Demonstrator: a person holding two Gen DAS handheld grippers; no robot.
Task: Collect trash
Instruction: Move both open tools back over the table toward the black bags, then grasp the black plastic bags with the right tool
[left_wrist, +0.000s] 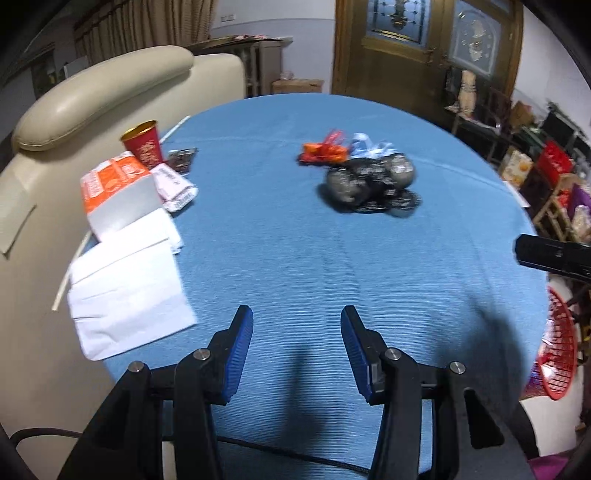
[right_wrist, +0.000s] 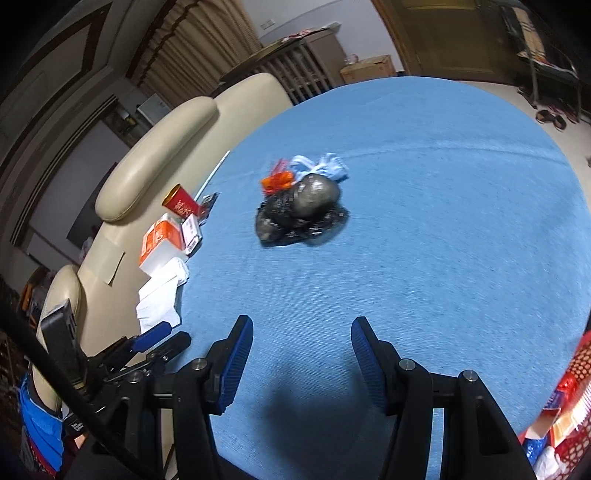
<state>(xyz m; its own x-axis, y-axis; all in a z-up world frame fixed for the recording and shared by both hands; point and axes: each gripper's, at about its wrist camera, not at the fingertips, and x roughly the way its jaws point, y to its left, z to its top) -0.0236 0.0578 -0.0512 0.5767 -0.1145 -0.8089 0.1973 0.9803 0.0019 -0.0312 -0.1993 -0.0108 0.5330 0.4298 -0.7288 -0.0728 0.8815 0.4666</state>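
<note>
Left gripper (left_wrist: 297, 350): nearest the lens, jaws standing part-way apart with only blue cloth between the pads, nothing held. It hangs over the near edge of the tabletop, angled down toward the black bag.

Right gripper (right_wrist: 301, 356): same story, a moderate gap, pads bare, empty. It looks across the tabletop with the black bag straight ahead, so I'd call this an approach, both tools free for a pick.

Tabletop (left_wrist: 332, 266): round, under a blue cloth, bare between the grippers and the black bag, a clear run in.

White paper (left_wrist: 129, 288): nearer than the black bag and well off to its left, flat sheets hanging over the tabletop's rim beside the cream sofa (left_wrist: 99, 92).

Orange carton (left_wrist: 110, 184): just past the paper, still left of the black bag, lying on its side with a small white packet (left_wrist: 173, 188) touching it.

Red cup (left_wrist: 144, 146): upright, behind the carton, left of the black bag, near the rim.

Black bag (left_wrist: 369, 181): mid-tabletop, a lumpy crumpled heap, blurred; probably soft and likely to sag when pinched.

Orange wrapper (left_wrist: 323, 151): touching the black bag's far left side.

Pale blue scrap (left_wrist: 369, 146): touching the bag's far side, beside the wrapper.

Red basket (left_wrist: 557, 350): off the tabletop, right of the black bag and nearer; mesh-sided, with packaging showing in it, likely where the trash goes.
</note>
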